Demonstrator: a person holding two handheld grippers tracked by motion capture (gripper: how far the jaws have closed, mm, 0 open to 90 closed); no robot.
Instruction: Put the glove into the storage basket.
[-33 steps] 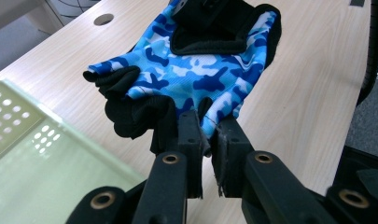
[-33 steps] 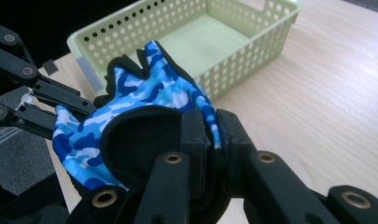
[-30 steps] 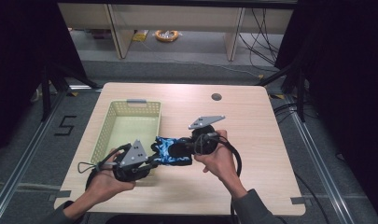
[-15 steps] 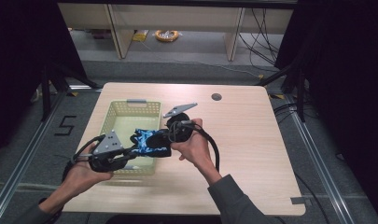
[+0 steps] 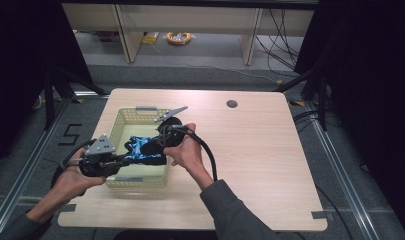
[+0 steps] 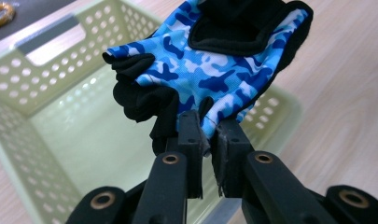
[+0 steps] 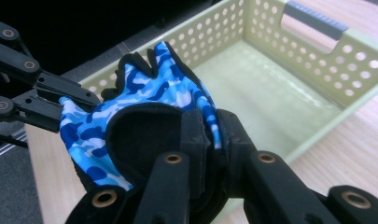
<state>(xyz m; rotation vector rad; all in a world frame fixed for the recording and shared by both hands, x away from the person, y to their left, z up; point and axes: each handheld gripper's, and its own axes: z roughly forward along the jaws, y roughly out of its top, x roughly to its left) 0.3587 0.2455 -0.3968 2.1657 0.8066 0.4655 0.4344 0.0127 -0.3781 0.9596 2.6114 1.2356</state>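
Note:
A blue camouflage glove (image 5: 140,150) with black trim hangs stretched between my two grippers, over the pale green perforated basket (image 5: 121,120). My left gripper (image 5: 121,161) is shut on one edge of the glove (image 6: 210,70), its jaws pinching the fabric. My right gripper (image 5: 155,146) is shut on the glove's black cuff side (image 7: 149,102). In the right gripper view the left gripper (image 7: 67,109) holds the far edge of the glove. The basket (image 6: 46,79) below looks empty inside.
The basket (image 7: 317,60) has a grey handle strip at each short end and stands at the left of the light wooden table (image 5: 255,150). A round cable hole (image 5: 232,104) is near the table's far edge. Black cables trail from both grippers.
Both hands have carried the glove leftward, from the table beside the basket to above the basket. Both grips on the glove stay unchanged.

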